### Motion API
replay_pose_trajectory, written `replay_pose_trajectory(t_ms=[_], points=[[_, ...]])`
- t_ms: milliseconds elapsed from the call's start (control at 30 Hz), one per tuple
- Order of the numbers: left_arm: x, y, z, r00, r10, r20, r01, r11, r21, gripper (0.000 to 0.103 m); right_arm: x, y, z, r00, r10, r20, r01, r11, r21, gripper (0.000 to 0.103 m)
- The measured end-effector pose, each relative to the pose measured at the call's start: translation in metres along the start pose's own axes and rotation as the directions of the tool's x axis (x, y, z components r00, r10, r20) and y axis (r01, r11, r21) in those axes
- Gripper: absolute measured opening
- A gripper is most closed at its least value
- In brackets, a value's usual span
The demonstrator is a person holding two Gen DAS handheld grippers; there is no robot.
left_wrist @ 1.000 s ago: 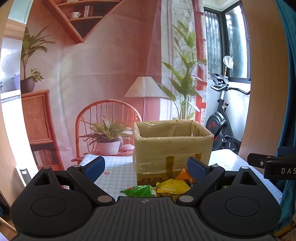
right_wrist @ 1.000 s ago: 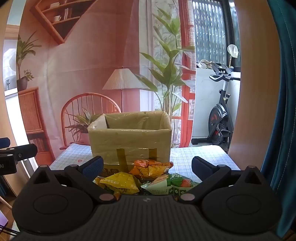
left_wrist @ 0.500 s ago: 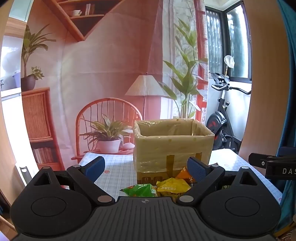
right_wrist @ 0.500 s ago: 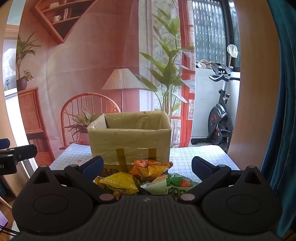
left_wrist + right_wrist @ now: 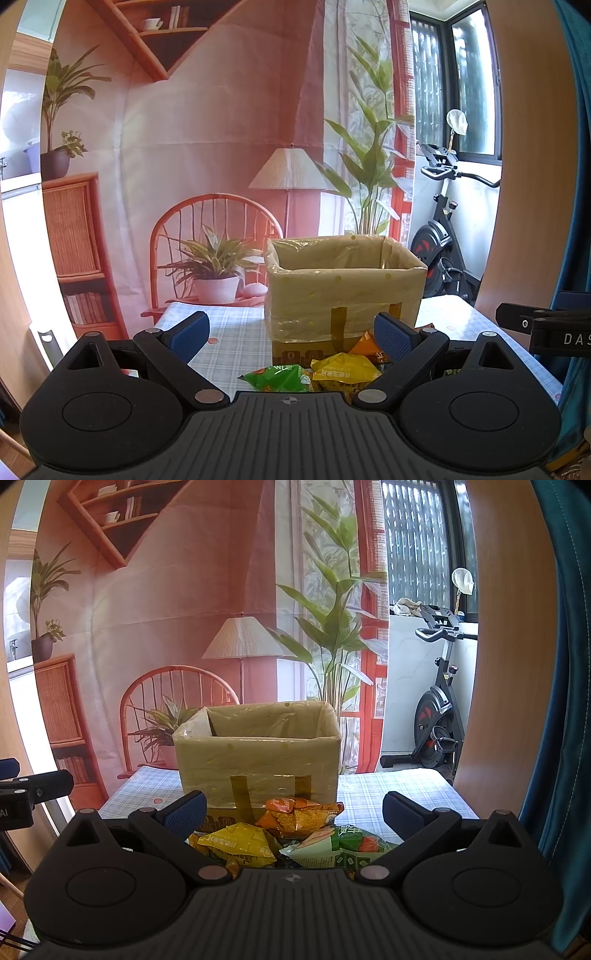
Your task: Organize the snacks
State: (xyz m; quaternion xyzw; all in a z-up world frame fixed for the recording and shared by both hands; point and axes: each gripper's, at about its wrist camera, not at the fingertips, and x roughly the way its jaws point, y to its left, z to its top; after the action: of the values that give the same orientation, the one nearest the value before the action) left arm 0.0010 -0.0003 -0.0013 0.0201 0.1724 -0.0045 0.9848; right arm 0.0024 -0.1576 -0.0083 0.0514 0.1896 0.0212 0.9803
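Observation:
A cardboard box [image 5: 343, 291] lined with yellow plastic stands open on the checked tablecloth [image 5: 229, 343]; it also shows in the right wrist view [image 5: 258, 768]. Snack packets lie in front of it: a green one [image 5: 277, 378], a yellow one [image 5: 343, 371] and an orange one [image 5: 365, 349]. The right wrist view shows the yellow packet [image 5: 236, 843], the orange packet [image 5: 299, 816] and a pale green packet [image 5: 340, 851]. My left gripper [image 5: 291, 332] is open and empty above the near packets. My right gripper [image 5: 293, 810] is open and empty, held back from the pile.
A printed backdrop [image 5: 221, 129] hangs behind the table. An exercise bike [image 5: 439, 716] stands at the back right. A teal curtain [image 5: 565, 701] hangs at the right. The other gripper shows at the right edge of the left wrist view [image 5: 546, 328].
The left gripper has tilted or risen slightly, so the box sits a little lower in its view. The right gripper has barely moved. Both stay open.

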Motion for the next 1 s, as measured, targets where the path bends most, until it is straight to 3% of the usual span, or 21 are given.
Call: replay_pose_trajectory(t_ms=[1000], points=[[0.0011, -0.0028, -0.0027, 1.000, -0.009, -0.008, 0.009, 1.000, -0.008, 0.097, 0.0004, -0.0008, -0.0005, 1.000, -0.001, -0.001, 0.001, 1.000, 0.000, 0.103]])
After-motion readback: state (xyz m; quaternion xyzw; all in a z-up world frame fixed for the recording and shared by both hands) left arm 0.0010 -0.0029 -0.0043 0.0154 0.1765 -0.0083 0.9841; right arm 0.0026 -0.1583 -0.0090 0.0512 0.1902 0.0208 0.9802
